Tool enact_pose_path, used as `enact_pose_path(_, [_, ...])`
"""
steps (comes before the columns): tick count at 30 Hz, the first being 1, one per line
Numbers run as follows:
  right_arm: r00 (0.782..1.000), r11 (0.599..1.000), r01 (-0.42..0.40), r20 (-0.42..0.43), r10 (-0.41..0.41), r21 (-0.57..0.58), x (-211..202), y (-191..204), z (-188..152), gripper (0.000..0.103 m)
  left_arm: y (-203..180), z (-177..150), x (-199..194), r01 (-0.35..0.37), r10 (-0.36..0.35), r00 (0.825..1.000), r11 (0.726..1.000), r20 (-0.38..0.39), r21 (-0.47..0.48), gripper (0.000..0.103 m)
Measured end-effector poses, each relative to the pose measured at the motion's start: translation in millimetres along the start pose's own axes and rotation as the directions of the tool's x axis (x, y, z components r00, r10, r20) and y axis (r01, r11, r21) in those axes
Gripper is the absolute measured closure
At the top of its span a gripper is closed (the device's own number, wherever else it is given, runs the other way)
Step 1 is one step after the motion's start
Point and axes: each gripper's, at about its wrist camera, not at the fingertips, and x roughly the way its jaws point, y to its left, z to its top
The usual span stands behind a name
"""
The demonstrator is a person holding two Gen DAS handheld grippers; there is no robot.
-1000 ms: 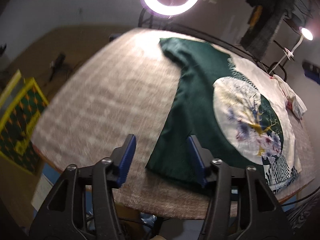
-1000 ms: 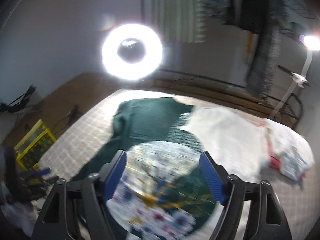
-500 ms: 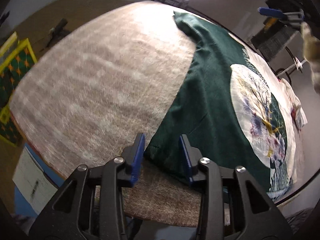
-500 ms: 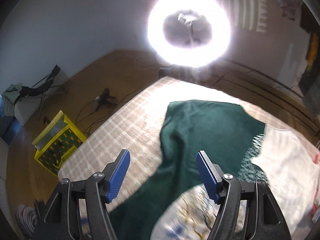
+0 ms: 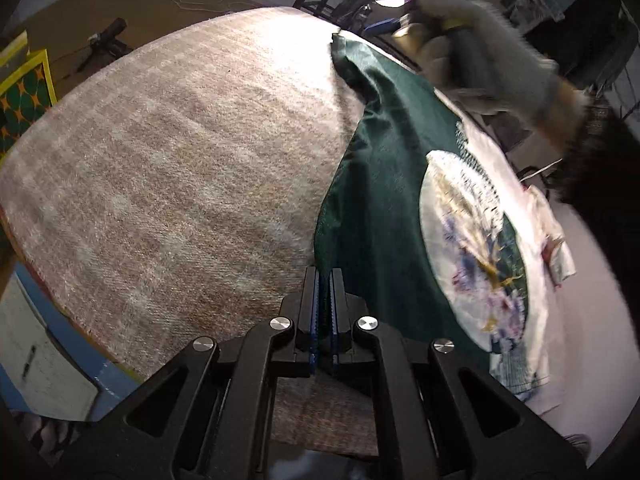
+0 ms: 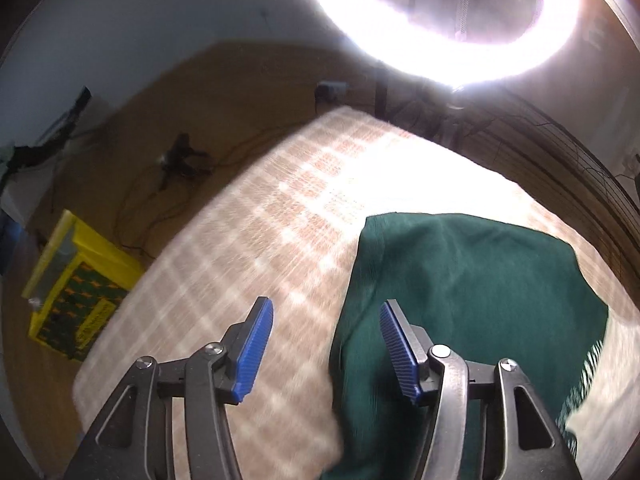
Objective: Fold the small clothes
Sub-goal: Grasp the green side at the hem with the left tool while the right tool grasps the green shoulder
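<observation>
On the far left of the right wrist view we note a yellow box (image 6: pixel 76 284) on the wooden floor, beside the checked tablecloth (image 6: pixel 280 240). Moving right, our right gripper (image 6: pixel 326 344) hangs above the cloth with its blue pads spread apart, holding nothing; the green shirt (image 6: pixel 460 300) lies just under its right pad. A ring light (image 6: pixel 460 20) glares above. From the left wrist view, our left gripper (image 5: pixel 324 292) has its pads pressed together, pinching the near corner of the shirt, whose printed front (image 5: pixel 472 256) lies flat further right.
</observation>
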Motion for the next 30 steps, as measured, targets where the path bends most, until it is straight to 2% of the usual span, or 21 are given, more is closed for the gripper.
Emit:
enact_pose_path(3, [0.998,0.999,0.038,-0.051,-0.040,-0.022,31,2,17,0.052,0,4,-4,0.011,-0.010,1.000,1.000,0.012,-0.008,0.101])
enact_pose_path(6, [0.990,0.992,0.115,-0.080,-0.119,-0.056,55,1,29,0.052,0,5,-8,0.035,-0.035,0.999,0.999,0.014,-0.013,0.101])
enact_pose_path(10, [0.984,0.988,0.143,-0.104,-0.148,-0.050,74,-7,40,0.053,0,6,-18,0.031,-0.031,0.999,1.000,0.043,0.000,0.101])
enact_pose_path(12, [0.979,0.987,0.149,-0.130,-0.155,-0.053,87,-9,43,0.064,0,5,-17,0.025,-0.025,0.999,1.000,0.044,0.006,0.101])
enact_pose_path(14, [0.984,0.988,0.139,-0.105,-0.145,-0.065,88,-6,43,0.076,0,4,-16,0.028,-0.028,0.999,1.000,0.036,0.002,0.101])
enact_pose_path(15, [0.985,0.988,0.137,-0.098,-0.144,-0.075,86,-4,43,0.094,1,4,-16,0.030,-0.030,0.999,1.000,0.035,0.001,0.101])
enact_pose_path(16, [0.984,0.987,0.138,-0.099,-0.145,-0.081,85,-3,44,0.102,1,4,-17,0.033,-0.033,0.999,0.999,0.035,0.002,0.101])
enact_pose_path(17, [0.984,0.986,0.141,-0.097,-0.149,-0.087,82,-4,45,0.103,0,4,-18,0.035,-0.036,0.999,0.999,0.038,0.006,0.101])
enact_pose_path(19, [0.992,0.993,0.099,-0.072,-0.103,-0.059,72,-10,47,0.103,-2,4,-24,0.041,-0.042,0.998,0.999,0.050,0.020,0.101])
enact_pose_path(21, [1.000,1.000,0.026,0.009,-0.026,-0.004,46,-25,49,0.103,-3,3,-30,0.045,-0.047,0.997,0.998,0.063,0.035,0.101])
enact_pose_path(24, [0.994,0.992,-0.062,0.096,0.052,0.106,19,-57,45,0.103,-9,0,-36,0.037,-0.043,0.996,0.997,0.078,0.072,0.102])
enact_pose_path(27, [0.984,0.980,-0.116,0.155,0.090,0.164,2,-85,32,0.103,-17,-1,-39,0.062,-0.070,0.995,0.994,0.078,0.094,0.101])
enact_pose_path(30, [0.977,0.971,-0.134,0.192,0.096,0.196,-18,-106,19,0.103,-32,-5,-44,0.077,-0.091,0.992,0.986,0.086,0.147,0.102])
